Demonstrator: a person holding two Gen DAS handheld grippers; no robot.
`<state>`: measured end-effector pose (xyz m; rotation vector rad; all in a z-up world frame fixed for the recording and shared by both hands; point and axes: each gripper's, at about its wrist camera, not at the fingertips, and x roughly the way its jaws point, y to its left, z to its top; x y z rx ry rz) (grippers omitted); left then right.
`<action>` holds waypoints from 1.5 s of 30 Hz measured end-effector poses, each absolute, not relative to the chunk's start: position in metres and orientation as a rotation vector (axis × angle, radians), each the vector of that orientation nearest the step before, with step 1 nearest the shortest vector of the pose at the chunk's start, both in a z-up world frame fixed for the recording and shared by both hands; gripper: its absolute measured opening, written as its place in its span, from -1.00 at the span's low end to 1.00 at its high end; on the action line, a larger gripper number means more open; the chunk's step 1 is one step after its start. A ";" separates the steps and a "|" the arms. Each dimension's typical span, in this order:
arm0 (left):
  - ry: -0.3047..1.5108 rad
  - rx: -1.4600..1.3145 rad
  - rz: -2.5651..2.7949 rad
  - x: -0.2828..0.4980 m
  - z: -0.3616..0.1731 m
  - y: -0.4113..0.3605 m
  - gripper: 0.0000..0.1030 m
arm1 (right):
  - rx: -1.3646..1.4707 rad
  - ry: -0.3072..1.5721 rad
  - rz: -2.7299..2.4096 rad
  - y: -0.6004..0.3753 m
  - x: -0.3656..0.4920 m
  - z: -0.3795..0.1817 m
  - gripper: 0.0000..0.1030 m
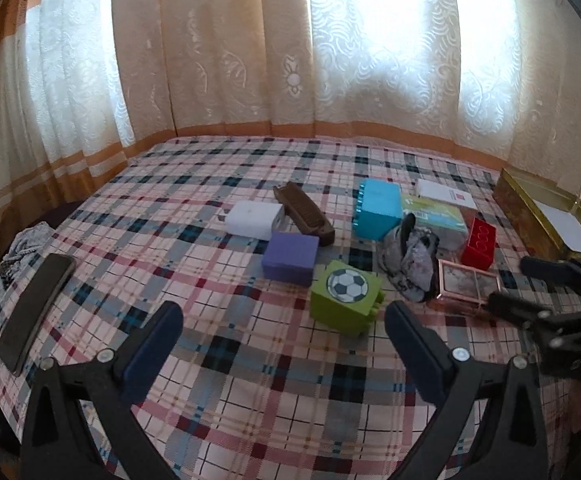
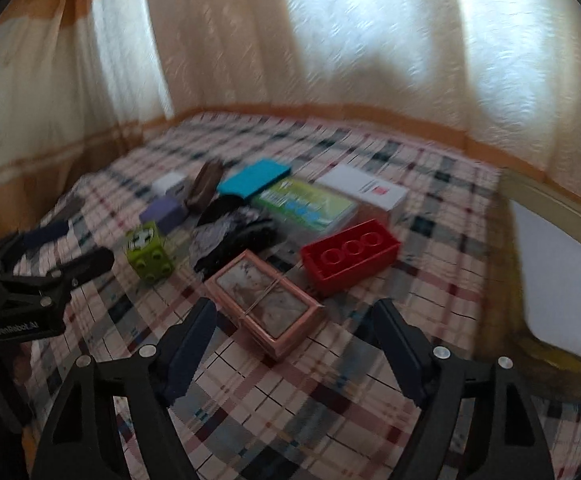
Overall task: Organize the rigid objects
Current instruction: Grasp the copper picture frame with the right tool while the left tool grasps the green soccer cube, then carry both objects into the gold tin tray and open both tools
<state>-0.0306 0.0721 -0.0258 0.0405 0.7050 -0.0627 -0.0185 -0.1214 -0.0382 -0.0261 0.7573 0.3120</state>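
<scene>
Rigid objects lie on a plaid-covered bed: a green football block (image 1: 346, 297) (image 2: 149, 252), a purple box (image 1: 290, 258) (image 2: 163, 211), a white box (image 1: 255, 219), a brown comb-like piece (image 1: 304, 214), a blue box (image 1: 378, 208) (image 2: 255, 179), a red brick (image 1: 479, 243) (image 2: 350, 255) and a copper-framed box (image 1: 468, 285) (image 2: 265, 304). My left gripper (image 1: 283, 322) is open and empty, just short of the green block. My right gripper (image 2: 295, 322) is open with the copper-framed box between its fingertips, not touched; it also shows in the left wrist view (image 1: 514, 280).
A crumpled patterned cloth (image 1: 408, 258) (image 2: 230, 236) lies among the objects. A green-white packet (image 2: 308, 206) and a white carton (image 2: 364, 190) sit behind. A gold-rimmed tray (image 1: 550, 216) (image 2: 558, 264) is at the right. A dark phone (image 1: 34, 312) lies left. Curtains hang behind.
</scene>
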 end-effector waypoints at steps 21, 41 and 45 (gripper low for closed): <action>0.779 0.063 -0.131 0.002 -0.034 0.041 0.82 | -0.129 0.845 0.437 -0.109 -0.015 -0.049 -0.03; 0.641 -0.027 -0.174 -0.005 -0.017 0.033 -0.06 | -0.027 0.655 0.303 -0.136 -0.027 -0.021 -0.03; 0.559 -0.033 -0.203 -0.010 -0.003 0.014 -0.06 | 0.035 0.554 0.247 -0.163 -0.036 -0.005 -0.03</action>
